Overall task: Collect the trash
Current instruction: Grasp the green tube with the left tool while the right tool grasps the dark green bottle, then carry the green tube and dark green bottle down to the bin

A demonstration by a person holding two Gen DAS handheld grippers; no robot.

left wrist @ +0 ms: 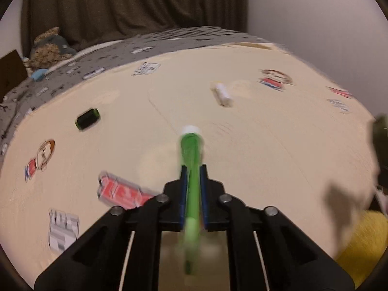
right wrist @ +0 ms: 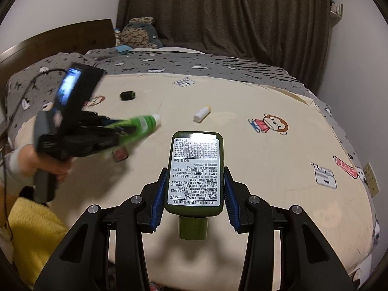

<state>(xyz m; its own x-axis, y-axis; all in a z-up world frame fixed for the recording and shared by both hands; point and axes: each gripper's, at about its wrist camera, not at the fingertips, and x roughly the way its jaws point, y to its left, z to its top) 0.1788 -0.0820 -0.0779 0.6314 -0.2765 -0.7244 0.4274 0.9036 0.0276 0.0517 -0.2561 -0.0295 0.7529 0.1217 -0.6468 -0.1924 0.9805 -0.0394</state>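
Observation:
My left gripper (left wrist: pixel 192 169) is shut on a bright green tube (left wrist: pixel 191 150) with a white cap, held above the cream bed sheet (left wrist: pixel 266 145). It also shows blurred in the right wrist view (right wrist: pixel 114 123), with the tube (right wrist: pixel 143 122) pointing right. My right gripper (right wrist: pixel 195 172) is shut on a dark green bottle (right wrist: pixel 195 169) with a white printed label, cap towards the camera. A small white tube (left wrist: pixel 222 93) (right wrist: pixel 202 113) and a small dark green cap-like thing (left wrist: pixel 87 118) (right wrist: pixel 127 95) lie on the sheet.
The bed has a grey patterned blanket (right wrist: pixel 169 63) at the far side, a plush toy (right wrist: pixel 139 32) by the wooden headboard (right wrist: pixel 60 43), and brown curtains (right wrist: pixel 218 12) behind. A yellow fluffy thing (right wrist: pixel 36 230) lies at the near left edge. A small reddish object (right wrist: pixel 120 155) sits under the left gripper.

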